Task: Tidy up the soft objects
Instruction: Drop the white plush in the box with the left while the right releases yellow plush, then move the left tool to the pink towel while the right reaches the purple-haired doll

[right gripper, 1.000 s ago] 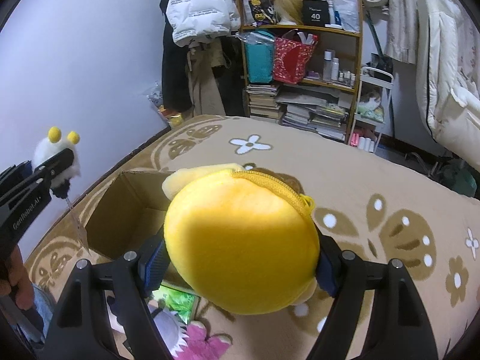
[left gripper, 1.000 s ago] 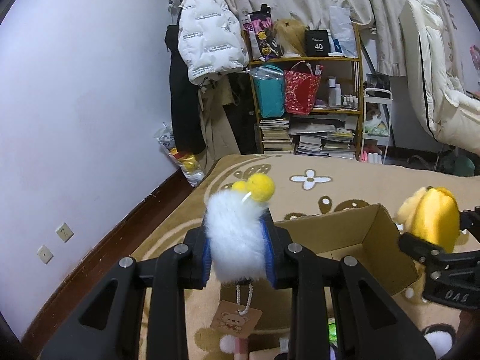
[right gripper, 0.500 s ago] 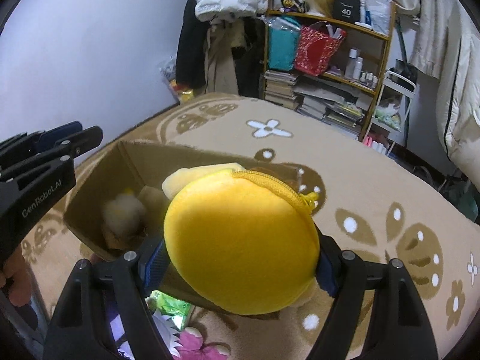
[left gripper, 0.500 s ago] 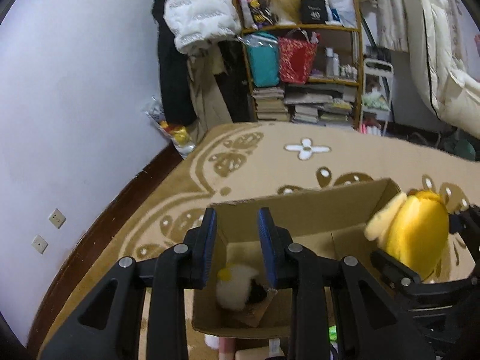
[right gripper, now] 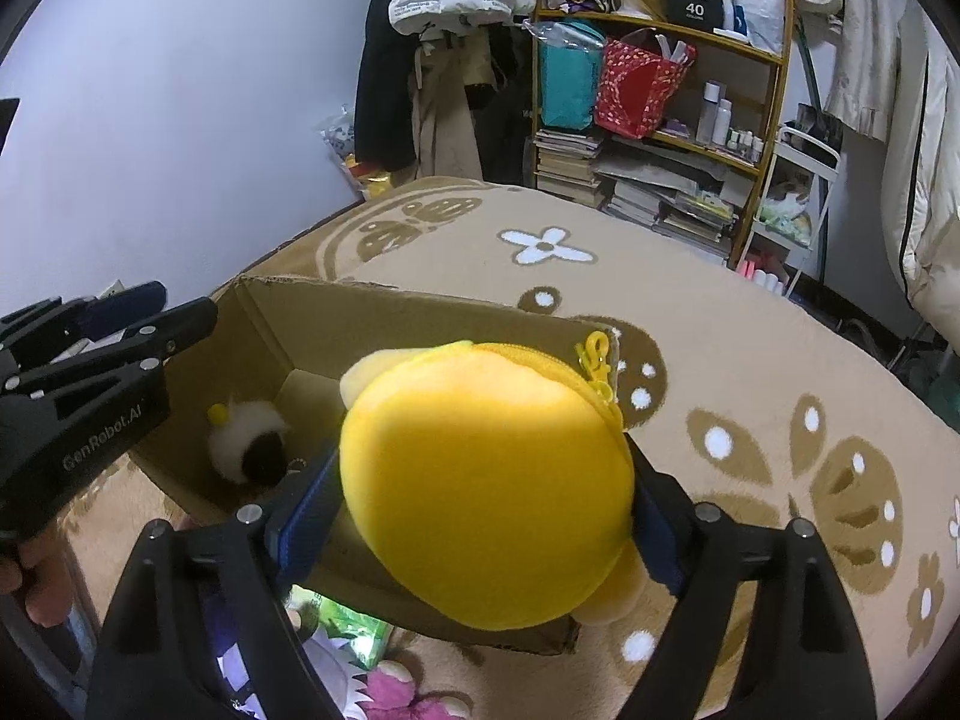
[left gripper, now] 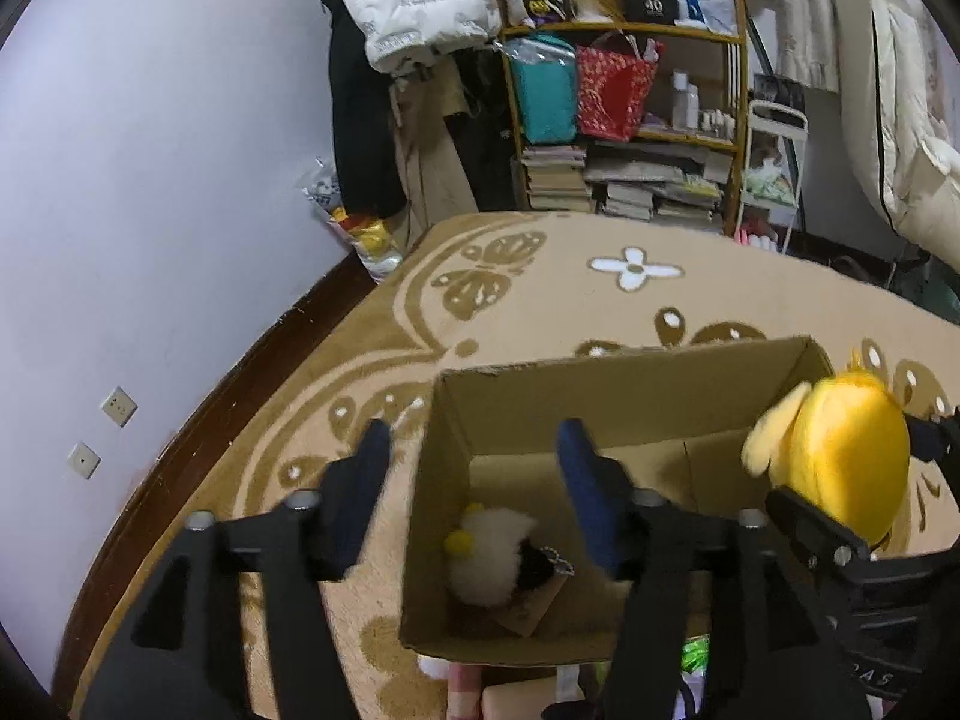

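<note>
An open cardboard box (left gripper: pixel 606 384) stands on the carpet; it also shows in the right wrist view (right gripper: pixel 384 306). A white fluffy toy (left gripper: pixel 489 552) with yellow pompoms and a paper tag lies on the box floor, also seen in the right wrist view (right gripper: pixel 246 441). My left gripper (left gripper: pixel 474 450) is open and empty above the box's left side. My right gripper (right gripper: pixel 480 498) is shut on a round yellow plush pouch (right gripper: pixel 486 480) with a zipper, held over the box's right wall; the pouch shows in the left wrist view (left gripper: pixel 840 456).
A beige patterned carpet (left gripper: pixel 540 300) covers the floor. More plush toys (right gripper: pixel 384 690) lie in front of the box. A shelf (left gripper: pixel 624 120) with bags and books, hanging coats (left gripper: pixel 408 60) and a white wall (left gripper: pixel 150 180) stand behind.
My left gripper opened and dropped the white fluffy toy into the box, then opened wider. My right gripper carried the yellow pouch closer over the box.
</note>
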The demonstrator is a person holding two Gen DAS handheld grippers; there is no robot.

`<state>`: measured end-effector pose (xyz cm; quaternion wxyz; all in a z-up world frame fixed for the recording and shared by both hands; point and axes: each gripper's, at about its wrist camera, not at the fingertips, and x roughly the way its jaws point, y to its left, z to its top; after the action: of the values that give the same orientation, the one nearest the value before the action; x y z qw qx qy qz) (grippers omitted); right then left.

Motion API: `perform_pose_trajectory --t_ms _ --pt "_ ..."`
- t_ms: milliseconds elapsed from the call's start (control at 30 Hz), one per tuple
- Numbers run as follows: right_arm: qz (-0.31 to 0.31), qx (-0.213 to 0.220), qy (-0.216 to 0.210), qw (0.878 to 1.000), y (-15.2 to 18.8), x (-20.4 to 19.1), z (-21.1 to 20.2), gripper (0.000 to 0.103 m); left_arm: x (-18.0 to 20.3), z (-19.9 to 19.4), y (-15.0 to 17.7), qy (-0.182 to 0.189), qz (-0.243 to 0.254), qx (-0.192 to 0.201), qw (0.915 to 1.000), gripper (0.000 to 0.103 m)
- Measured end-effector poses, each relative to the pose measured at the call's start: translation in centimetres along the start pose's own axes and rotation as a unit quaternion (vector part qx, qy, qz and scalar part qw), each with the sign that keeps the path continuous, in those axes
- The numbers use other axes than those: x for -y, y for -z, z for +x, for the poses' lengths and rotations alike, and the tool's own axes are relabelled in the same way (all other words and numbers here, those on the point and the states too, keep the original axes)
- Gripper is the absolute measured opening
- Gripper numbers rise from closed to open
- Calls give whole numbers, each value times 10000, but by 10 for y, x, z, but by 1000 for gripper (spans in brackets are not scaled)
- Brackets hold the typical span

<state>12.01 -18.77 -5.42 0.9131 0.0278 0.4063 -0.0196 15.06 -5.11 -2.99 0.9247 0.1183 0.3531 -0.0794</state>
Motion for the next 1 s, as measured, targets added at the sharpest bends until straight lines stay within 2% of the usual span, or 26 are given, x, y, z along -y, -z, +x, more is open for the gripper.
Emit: perform_pose_trajectory --t_ms 67,167,300,567,1000 --pt "-53 -21 28 10000 0 -2 0 93 -3 -3 -1 -50 -7 57 10000 68" --pt "-120 6 86 9999 2 -5 -1 103 -6 -7 -1 -145 7 80 9999 81" --pt "-181 33 157 9997 4 -8 -4 103 -10 -14 1 -304 30 127 9995 99" --pt "89 143 155 9997 11 1 -21 103 -24 -30 8 -367 -65 111 9992 100" --pt "364 394 -9 9986 23 -2 -55 103 -22 -60 33 -386 127 89 9991 101"
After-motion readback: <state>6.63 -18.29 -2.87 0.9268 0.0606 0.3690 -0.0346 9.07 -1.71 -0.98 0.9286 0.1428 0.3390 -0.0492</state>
